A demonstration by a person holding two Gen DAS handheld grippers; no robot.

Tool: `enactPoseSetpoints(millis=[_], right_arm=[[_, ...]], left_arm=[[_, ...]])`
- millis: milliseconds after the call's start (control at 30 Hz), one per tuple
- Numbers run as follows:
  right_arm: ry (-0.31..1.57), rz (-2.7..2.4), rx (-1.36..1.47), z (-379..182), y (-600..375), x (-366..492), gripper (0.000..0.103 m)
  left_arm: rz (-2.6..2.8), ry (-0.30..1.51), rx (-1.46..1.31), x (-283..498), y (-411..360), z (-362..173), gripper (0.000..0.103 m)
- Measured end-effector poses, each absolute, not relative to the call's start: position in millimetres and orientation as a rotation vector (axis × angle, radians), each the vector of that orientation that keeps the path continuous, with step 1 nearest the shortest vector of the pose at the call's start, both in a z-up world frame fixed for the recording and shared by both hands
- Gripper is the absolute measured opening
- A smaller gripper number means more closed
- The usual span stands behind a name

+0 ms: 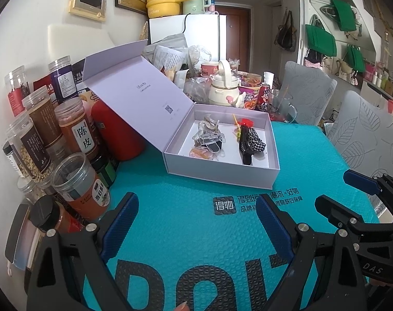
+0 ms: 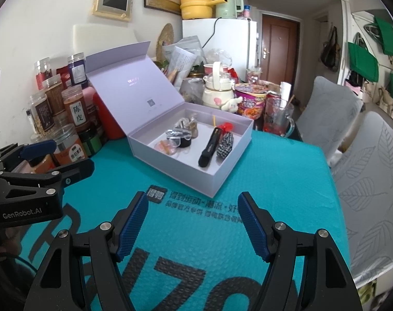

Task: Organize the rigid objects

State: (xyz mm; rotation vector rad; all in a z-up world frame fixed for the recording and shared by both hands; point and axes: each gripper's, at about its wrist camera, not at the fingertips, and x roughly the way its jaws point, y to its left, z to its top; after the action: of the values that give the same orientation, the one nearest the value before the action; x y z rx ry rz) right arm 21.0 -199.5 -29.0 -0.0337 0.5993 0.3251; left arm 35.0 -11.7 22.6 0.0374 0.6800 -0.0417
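Note:
An open pale lilac box [image 1: 222, 176] [image 2: 175, 171] sits on the teal bubble mat [image 1: 196, 233] [image 2: 196, 246], its lid [image 1: 137, 98] [image 2: 137, 88] leaning back to the left. Inside lie clear hair clips [image 1: 209, 134] [image 2: 178, 134], a black claw clip [image 1: 245, 145] [image 2: 209, 147], a checked scrunchie [image 1: 256, 140] [image 2: 225, 142] and a red flower piece [image 1: 245, 123] [image 2: 226, 127]. My left gripper [image 1: 196, 212] is open and empty, in front of the box. My right gripper [image 2: 194, 220] is open and empty, also in front of the box. The right gripper also shows at the right edge of the left wrist view [image 1: 351, 189].
Several spice jars [image 1: 74, 132] [image 2: 74, 108] and a red bottle [image 1: 116, 132] crowd the left wall. A cream kettle [image 1: 223, 85] [image 2: 217, 88], noodle cup [image 2: 250, 101] and glass mug [image 1: 282, 106] [image 2: 276, 116] stand behind the box. Grey chairs [image 1: 364, 134] [image 2: 372, 171] stand at the right.

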Motion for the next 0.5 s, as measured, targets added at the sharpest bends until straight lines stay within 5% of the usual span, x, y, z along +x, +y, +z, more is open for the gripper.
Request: enactPoseSetpoints(millis=[500], right_arm=[[0.597, 0.316, -0.038, -31.3, -200.7, 21.5, 0.072]], left_arm=[[-0.044, 0.683, 0.046, 35.3, -16.9, 21.9, 0.093]])
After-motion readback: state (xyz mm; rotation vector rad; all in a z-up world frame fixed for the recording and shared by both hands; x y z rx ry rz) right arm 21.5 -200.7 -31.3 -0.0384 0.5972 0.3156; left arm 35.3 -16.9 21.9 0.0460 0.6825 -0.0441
